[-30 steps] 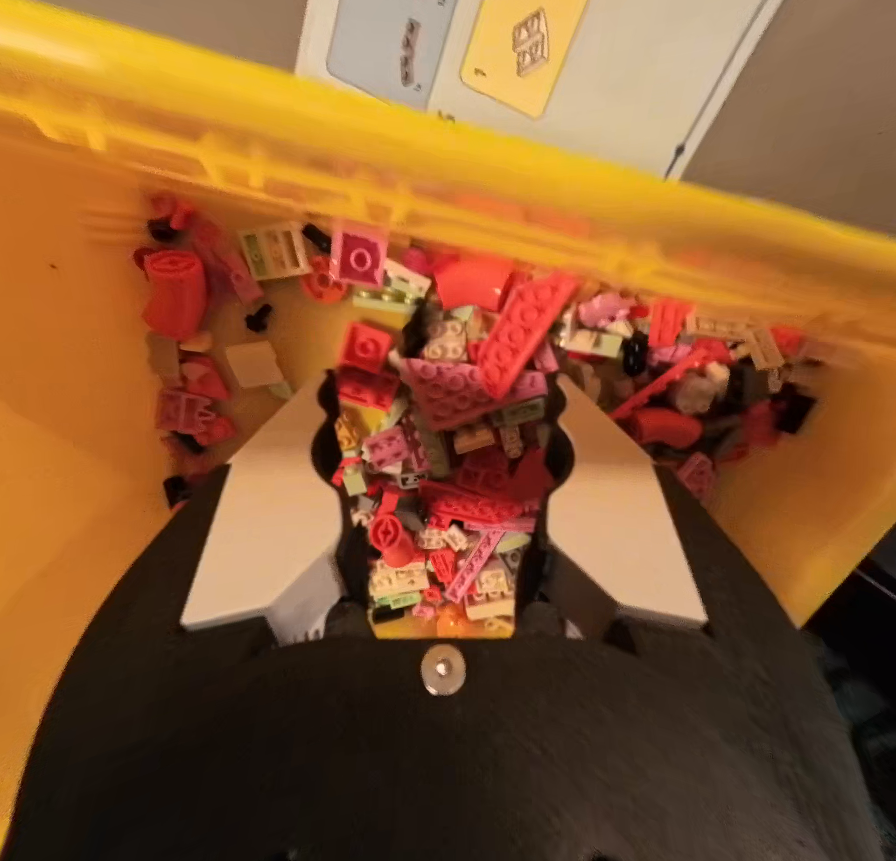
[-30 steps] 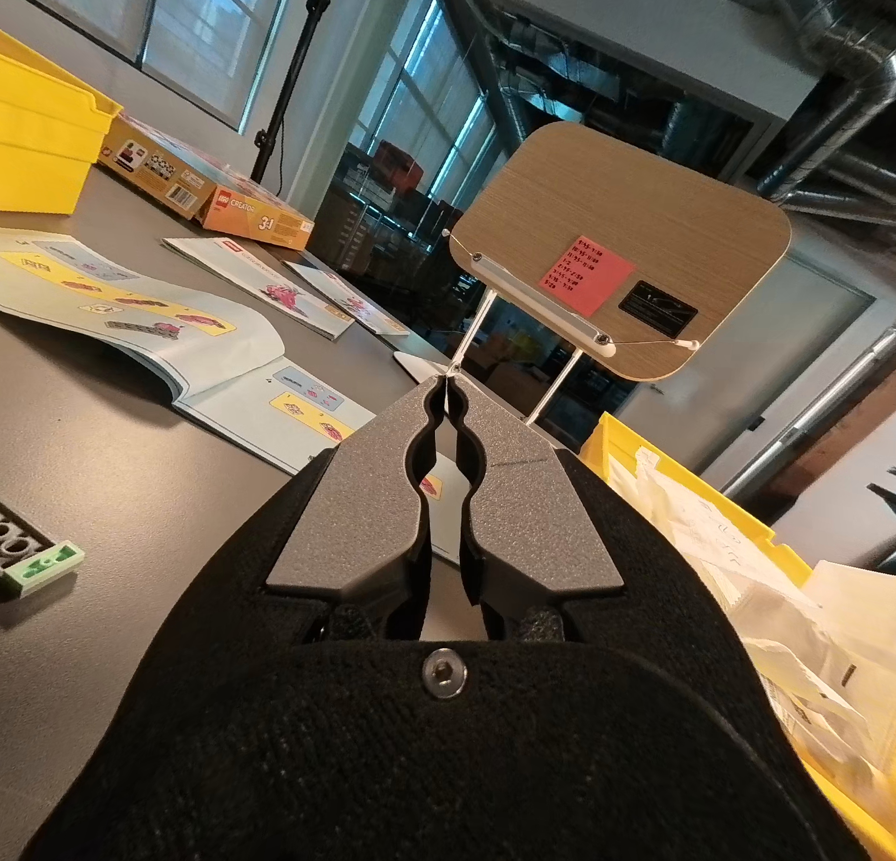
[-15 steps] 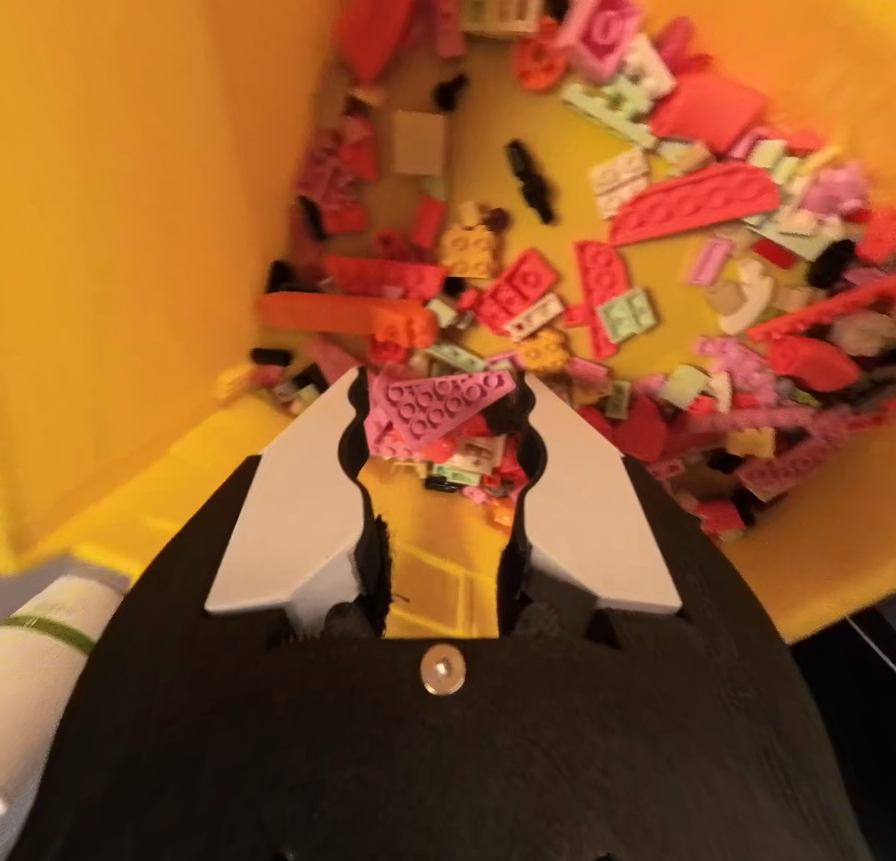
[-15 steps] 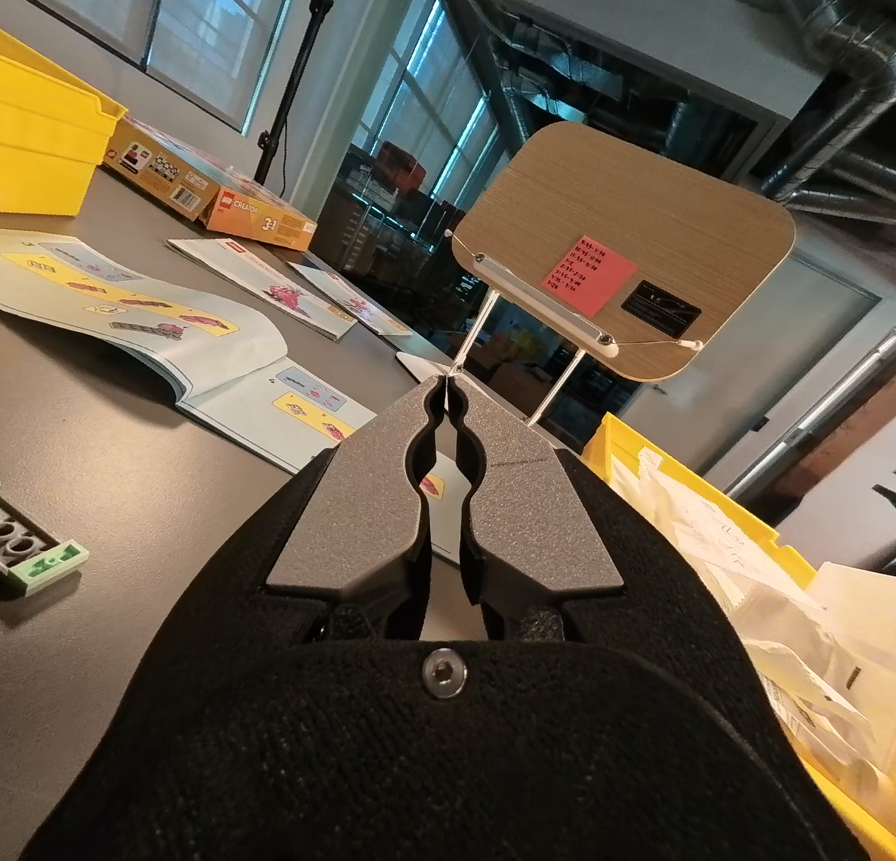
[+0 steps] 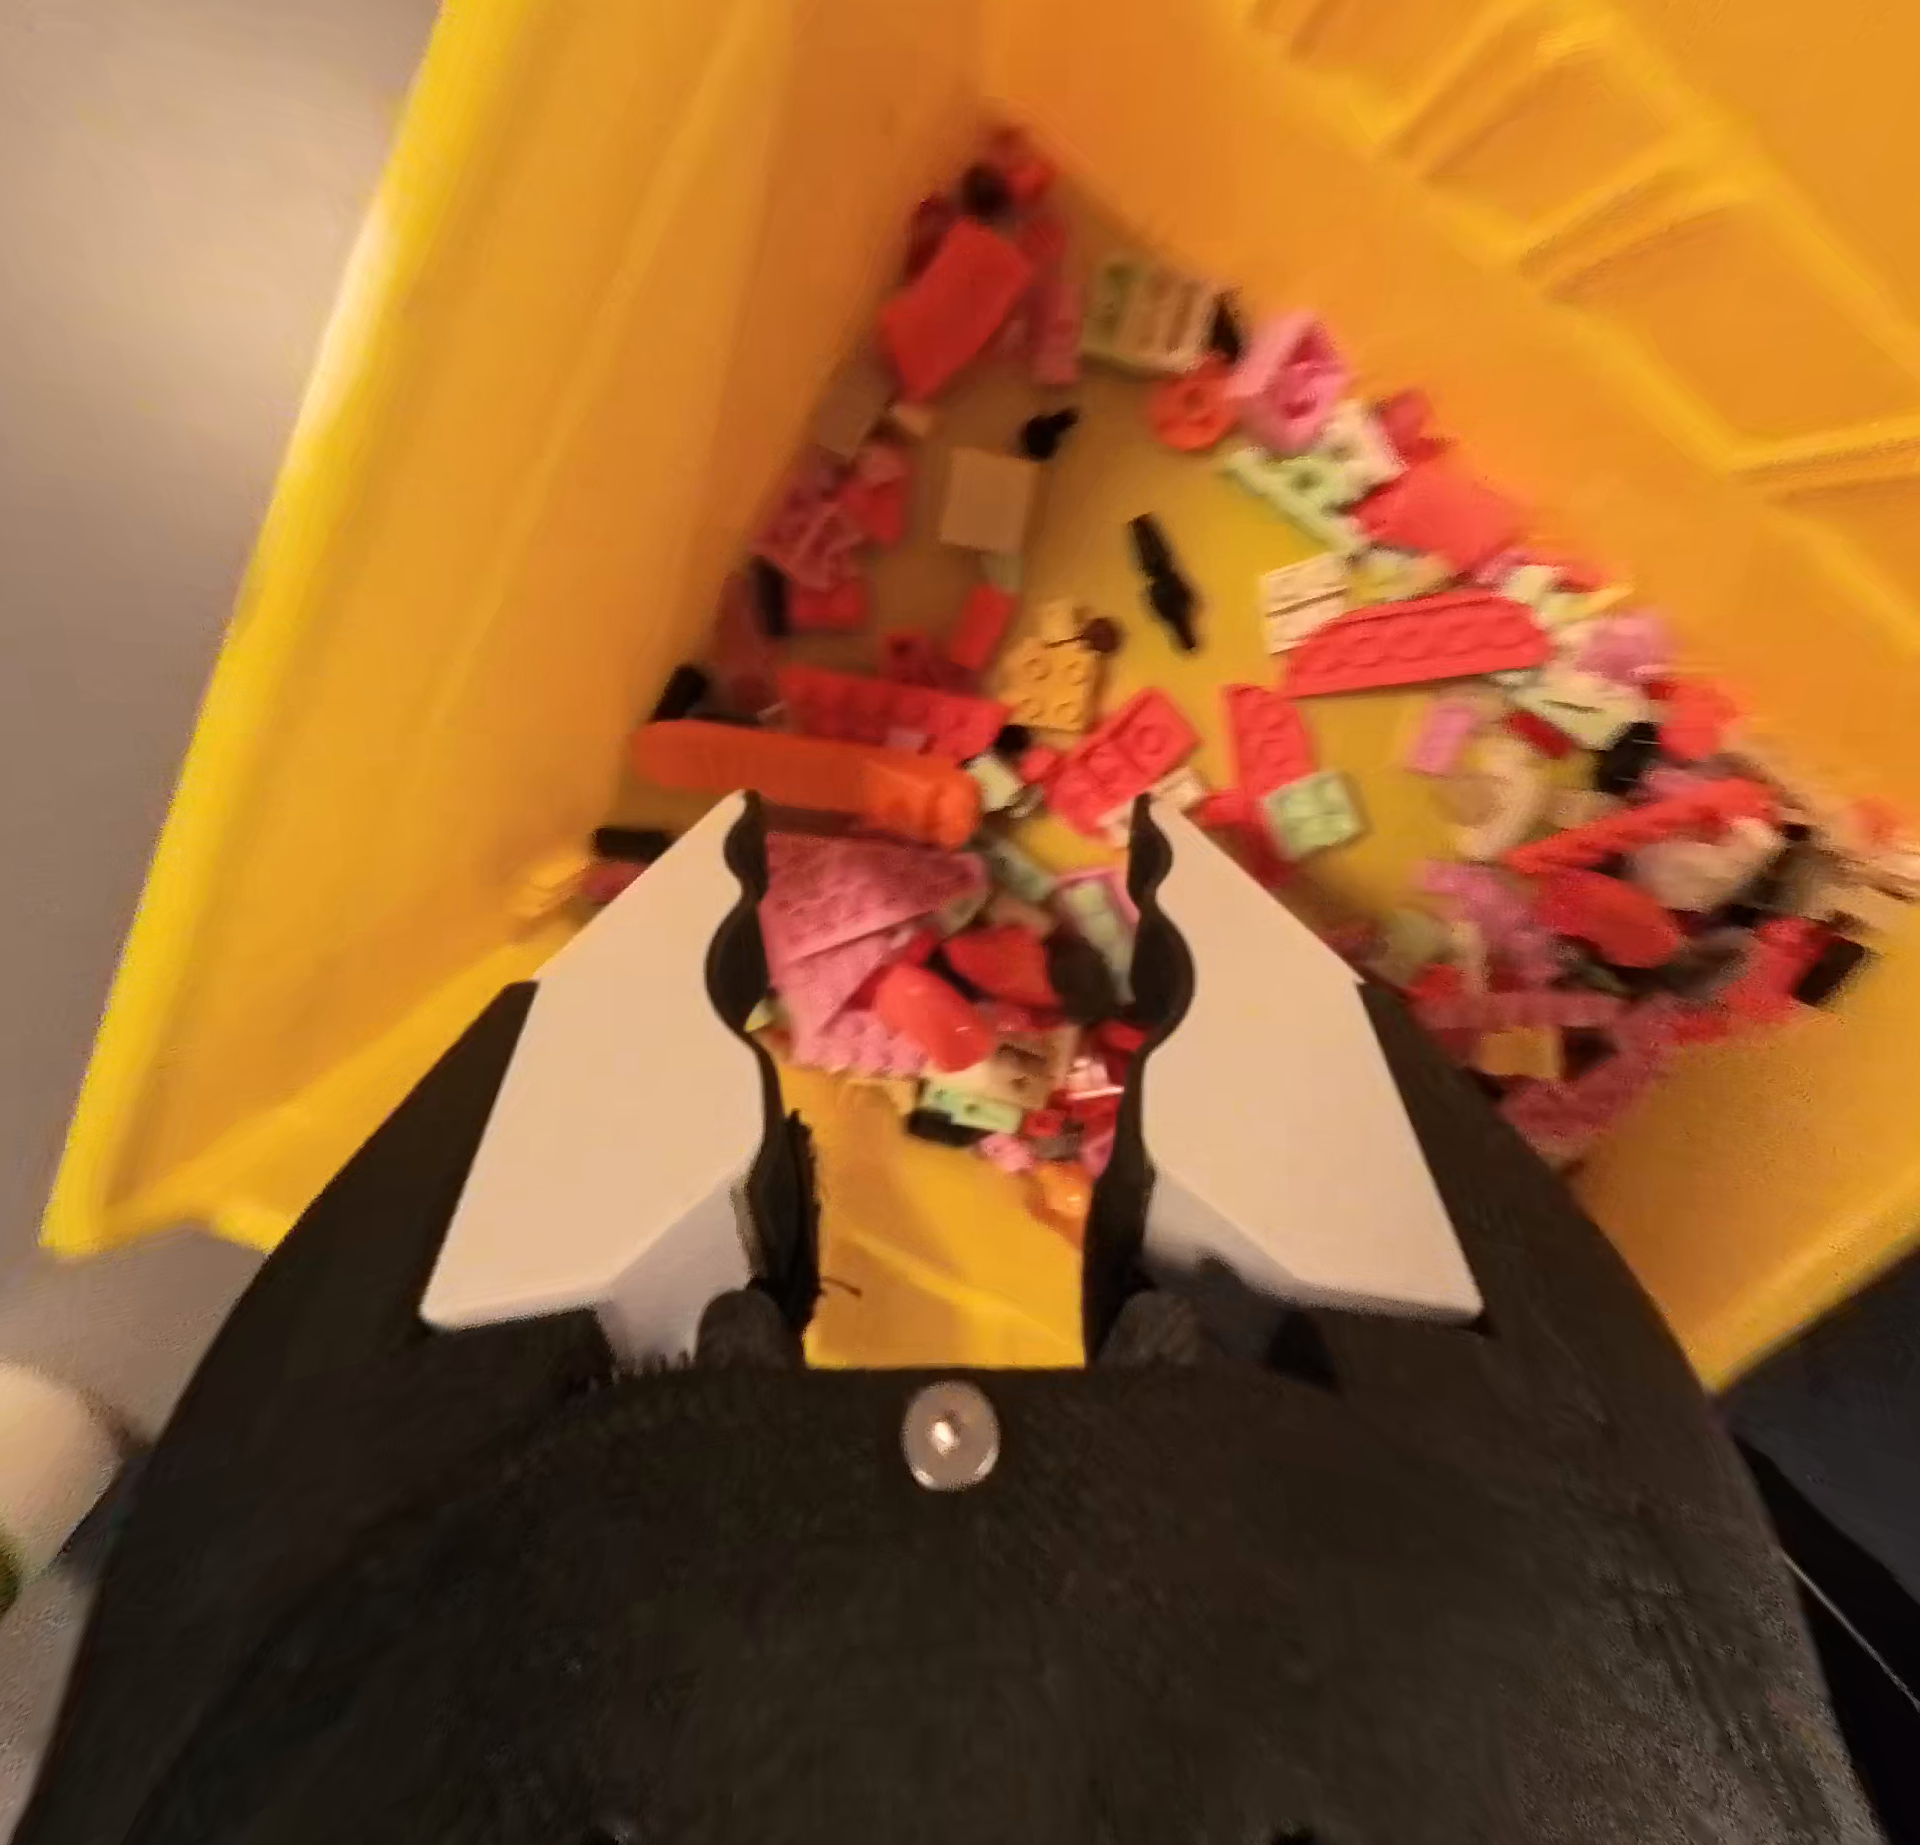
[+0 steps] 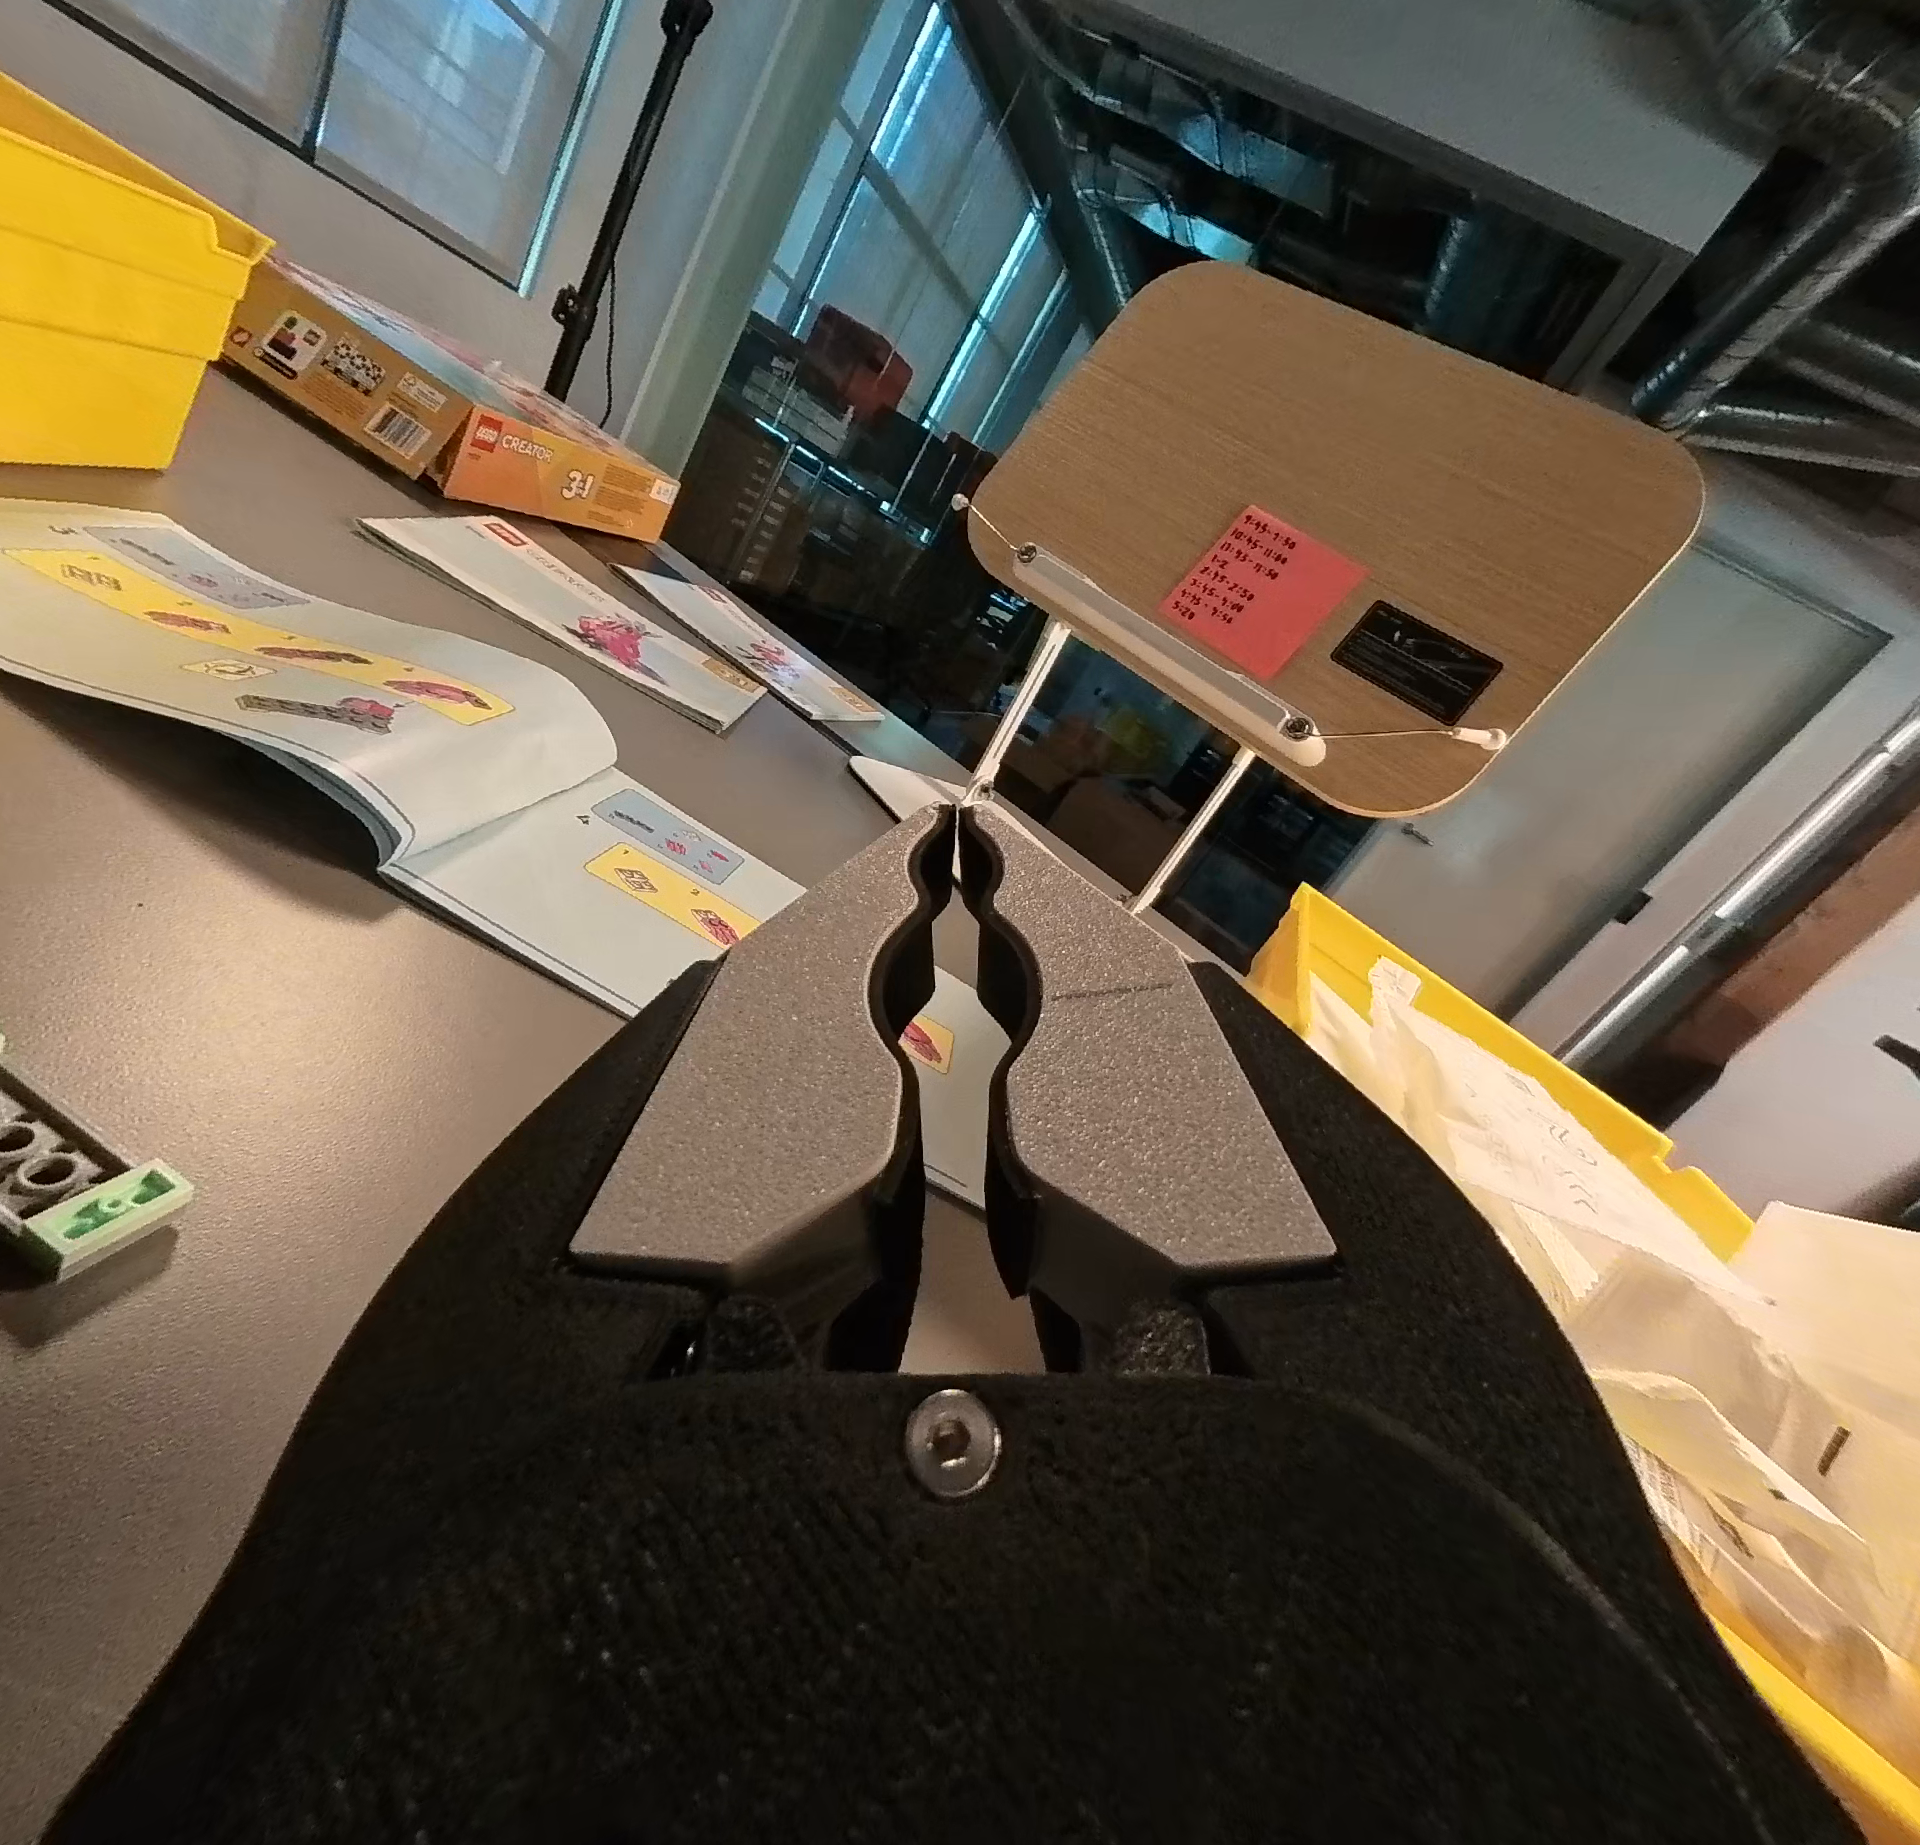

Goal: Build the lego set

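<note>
We see our left claw (image 5: pixel 945 819) reaching down into a big yellow bin (image 5: pixel 436 569). Its two white fingers (image 5: pixel 623 1068) stand wide apart and grip nothing. The picture here is blurry. In the lower middle of the frame, between the fingers and below them, lies a pink wedge plate (image 5: pixel 852 902) on top of a heap of toy bricks (image 5: pixel 1039 974). We cannot tell if the left finger touches the plate. Just past the fingertips lies a long orange brick (image 5: pixel 810 772). More red, pink, pale green and black bricks are spread over the bin floor, up to the far corner at the top middle of the frame and over to the right side.

Our right claw (image 6: pixel 956 813) is in the middle of its own view, above a dark grey tabletop (image 6: pixel 260 964). Its two grey fingers (image 6: pixel 790 1068) are closed, the tips meet, and there is nothing between them. To the left on the tabletop lies an open booklet (image 6: pixel 436 756) with pictures of bricks. Behind it lie two more booklets (image 6: pixel 582 616) and an orange toy box (image 6: pixel 457 424). A stack of yellow bins (image 6: pixel 94 320) sits at the upper left edge. At the lower left edge is a small pale green plate (image 6: pixel 104 1213) joined to a dark grey piece. Past the fingertips, at the upper right, stands a wooden board (image 6: pixel 1351 507) on thin white legs, with a pink note (image 6: pixel 1262 590) stuck on it. At the lower right is another yellow bin (image 6: pixel 1475 1078) full of clear plastic bags (image 6: pixel 1662 1380)
</note>
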Action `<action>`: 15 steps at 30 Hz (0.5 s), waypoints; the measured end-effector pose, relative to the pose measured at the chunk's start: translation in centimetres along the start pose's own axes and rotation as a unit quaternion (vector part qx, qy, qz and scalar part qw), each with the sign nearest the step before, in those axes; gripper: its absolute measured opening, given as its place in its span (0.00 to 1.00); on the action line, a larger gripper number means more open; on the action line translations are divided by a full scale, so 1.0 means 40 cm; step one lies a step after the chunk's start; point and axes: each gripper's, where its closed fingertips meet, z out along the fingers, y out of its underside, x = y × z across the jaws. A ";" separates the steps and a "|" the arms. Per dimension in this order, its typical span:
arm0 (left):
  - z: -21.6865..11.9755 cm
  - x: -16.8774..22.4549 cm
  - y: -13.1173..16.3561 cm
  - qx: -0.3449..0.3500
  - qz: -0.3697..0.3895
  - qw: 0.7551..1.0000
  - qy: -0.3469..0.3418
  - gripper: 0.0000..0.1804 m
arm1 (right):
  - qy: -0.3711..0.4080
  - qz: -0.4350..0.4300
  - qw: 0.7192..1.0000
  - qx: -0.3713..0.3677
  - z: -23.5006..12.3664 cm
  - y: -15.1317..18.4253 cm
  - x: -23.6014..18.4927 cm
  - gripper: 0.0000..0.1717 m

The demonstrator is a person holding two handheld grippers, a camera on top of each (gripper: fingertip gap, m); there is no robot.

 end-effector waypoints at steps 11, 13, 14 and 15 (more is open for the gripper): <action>0.038 0.287 0.034 -0.031 0.273 0.959 0.067 0.68 | -0.001 -0.001 1.000 -0.003 0.001 0.004 -0.001 0.00; 0.042 0.317 0.038 -0.029 0.290 0.953 0.084 0.60 | -0.002 -0.001 1.000 -0.004 0.002 0.004 -0.002 0.00; 0.045 0.329 0.040 -0.028 0.293 0.951 0.095 0.56 | -0.002 -0.001 1.000 -0.004 0.002 0.005 -0.002 0.00; 0.049 0.340 0.042 -0.030 0.295 0.949 0.106 0.51 | -0.002 -0.001 1.000 -0.004 0.002 0.004 -0.002 0.00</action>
